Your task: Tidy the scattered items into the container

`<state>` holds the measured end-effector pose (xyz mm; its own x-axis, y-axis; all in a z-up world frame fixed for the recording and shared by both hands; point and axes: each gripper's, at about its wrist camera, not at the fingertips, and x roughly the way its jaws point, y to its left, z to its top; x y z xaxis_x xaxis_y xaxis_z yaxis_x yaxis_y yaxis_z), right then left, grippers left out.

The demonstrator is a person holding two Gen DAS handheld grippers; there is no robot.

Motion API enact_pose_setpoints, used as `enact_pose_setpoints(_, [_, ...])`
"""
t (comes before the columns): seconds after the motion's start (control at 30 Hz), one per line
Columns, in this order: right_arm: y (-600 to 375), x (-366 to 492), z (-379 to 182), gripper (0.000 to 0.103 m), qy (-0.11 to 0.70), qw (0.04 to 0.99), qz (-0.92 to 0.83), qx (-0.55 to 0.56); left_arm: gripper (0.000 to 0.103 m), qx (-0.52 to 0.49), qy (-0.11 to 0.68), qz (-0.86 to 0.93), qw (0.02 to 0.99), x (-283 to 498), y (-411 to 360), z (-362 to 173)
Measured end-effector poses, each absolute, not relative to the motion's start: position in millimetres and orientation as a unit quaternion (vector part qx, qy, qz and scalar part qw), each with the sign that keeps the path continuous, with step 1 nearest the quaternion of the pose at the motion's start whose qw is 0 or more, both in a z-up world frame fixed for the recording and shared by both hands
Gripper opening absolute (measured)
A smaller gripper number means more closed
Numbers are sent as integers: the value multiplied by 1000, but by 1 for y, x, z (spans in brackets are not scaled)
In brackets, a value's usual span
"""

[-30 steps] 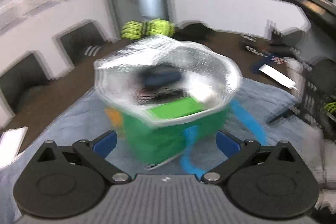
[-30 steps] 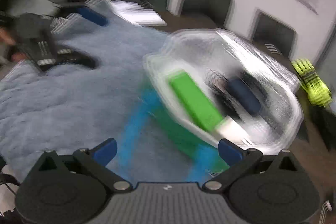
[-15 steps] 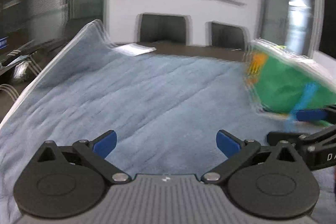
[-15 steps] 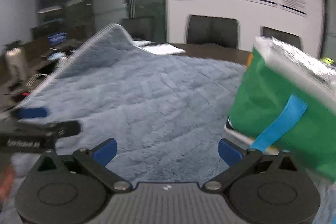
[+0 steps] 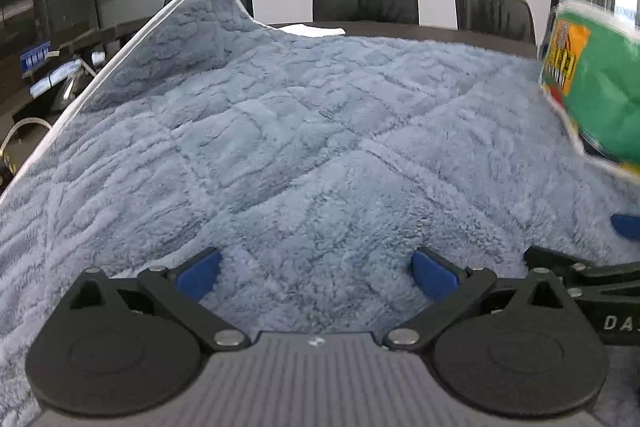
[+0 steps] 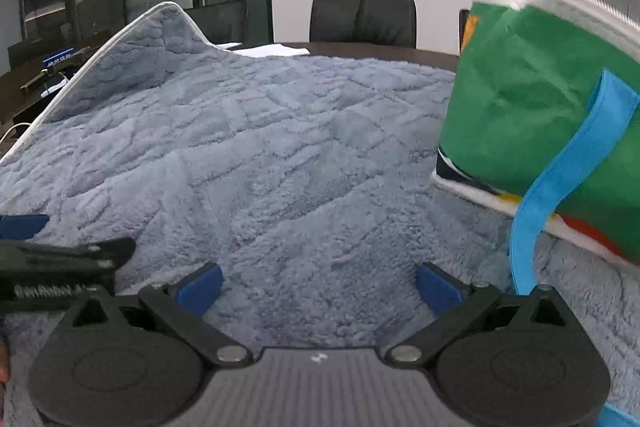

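Both tongs, left (image 5: 314, 273) and right (image 6: 318, 285), hang spread and empty over the blanket (image 5: 280, 147). A careless swing could snag the bag (image 6: 540, 115) strap (image 6: 560, 179) and tip it.

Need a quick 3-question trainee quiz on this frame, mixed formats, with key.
1. True or false: the left tool is shut on a scattered item.
2. Multiple choice: where does the green bag stand relative to the right tool in the right wrist view? A) ahead and to its right B) directly between its fingers C) far left
3. Fill in: the blue strap hangs down the bag's side onto the grey-blue ____.

Key: 1 false, both tools are open and empty; 2 A; 3 blanket.
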<state>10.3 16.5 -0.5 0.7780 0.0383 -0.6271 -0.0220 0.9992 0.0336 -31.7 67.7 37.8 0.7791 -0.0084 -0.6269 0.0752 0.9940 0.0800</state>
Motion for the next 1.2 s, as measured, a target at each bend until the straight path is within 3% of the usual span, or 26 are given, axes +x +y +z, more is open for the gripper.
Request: enact_pose_setpoints(1.2, [14,14,-3,103,338,941,19,11,103,53,327,-49,942,-33,66,34])
